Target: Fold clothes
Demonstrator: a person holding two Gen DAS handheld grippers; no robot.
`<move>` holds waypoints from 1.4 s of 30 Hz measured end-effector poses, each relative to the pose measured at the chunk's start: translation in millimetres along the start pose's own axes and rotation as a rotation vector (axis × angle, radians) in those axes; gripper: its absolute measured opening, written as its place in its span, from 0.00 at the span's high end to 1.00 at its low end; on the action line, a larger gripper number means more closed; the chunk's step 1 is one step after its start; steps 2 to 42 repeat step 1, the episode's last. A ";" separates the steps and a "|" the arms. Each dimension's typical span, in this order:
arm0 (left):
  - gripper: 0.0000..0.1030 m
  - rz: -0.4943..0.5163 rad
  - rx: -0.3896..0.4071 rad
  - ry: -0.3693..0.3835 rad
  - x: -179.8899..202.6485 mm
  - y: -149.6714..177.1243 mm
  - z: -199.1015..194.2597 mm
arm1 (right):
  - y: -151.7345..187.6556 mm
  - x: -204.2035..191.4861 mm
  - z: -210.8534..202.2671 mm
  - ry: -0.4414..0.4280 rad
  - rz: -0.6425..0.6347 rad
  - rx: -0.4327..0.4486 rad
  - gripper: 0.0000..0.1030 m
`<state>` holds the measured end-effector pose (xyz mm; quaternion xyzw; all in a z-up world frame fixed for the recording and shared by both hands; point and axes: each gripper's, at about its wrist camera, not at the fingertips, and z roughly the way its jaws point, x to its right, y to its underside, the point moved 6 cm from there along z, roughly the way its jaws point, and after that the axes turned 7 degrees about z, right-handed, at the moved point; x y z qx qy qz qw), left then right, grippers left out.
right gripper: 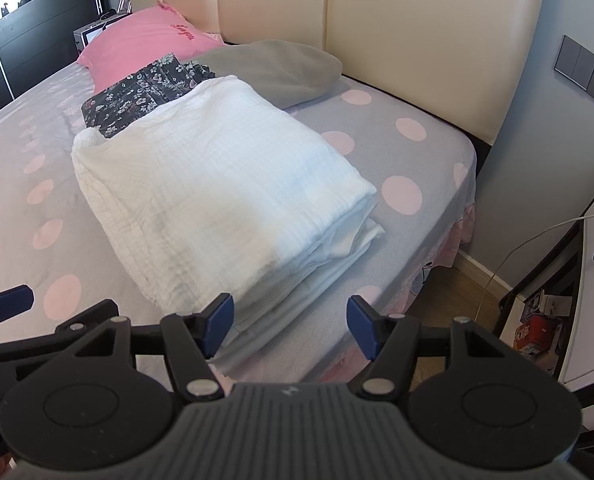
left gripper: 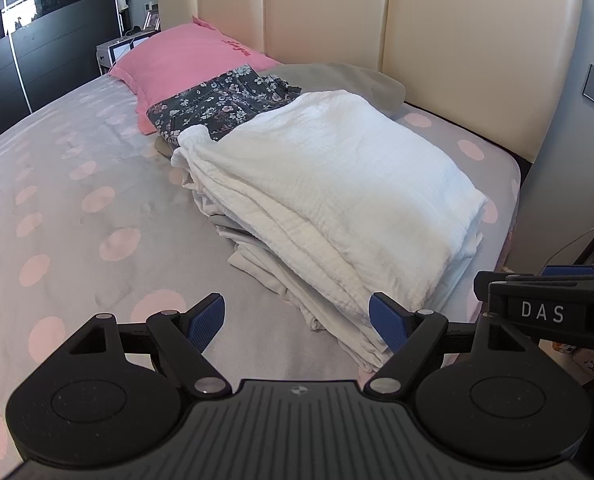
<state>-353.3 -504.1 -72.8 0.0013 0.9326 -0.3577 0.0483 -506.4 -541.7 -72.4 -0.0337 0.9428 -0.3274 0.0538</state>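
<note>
The white garment (left gripper: 329, 184) lies folded in a thick stack on the bed (left gripper: 77, 216), near its right edge, with grey layers under it. At its 11 o'clock a floral garment (left gripper: 221, 100) overlaps a pink pillow (left gripper: 177, 56); a grey pillow (right gripper: 273, 68) sits at 12. Both the left hand-held gripper (left gripper: 297, 322) and the right hand-held gripper (right gripper: 289, 326) hover at 6 o'clock, jaws wide, holding nothing. The fold looks nearly done. To finish well, I would square the loose lower edges, pressing flat and pinching only the top layer so the stack stays aligned
</note>
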 end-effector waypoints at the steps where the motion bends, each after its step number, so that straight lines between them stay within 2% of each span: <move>1: 0.23 -0.001 0.001 0.001 0.0 0.1 -0.4 | 0.1 0.0 0.0 0.000 0.000 0.000 0.36; 42: 0.23 -0.001 0.001 0.001 0.0 0.1 -0.4 | 0.1 0.0 0.0 0.000 0.000 0.000 0.36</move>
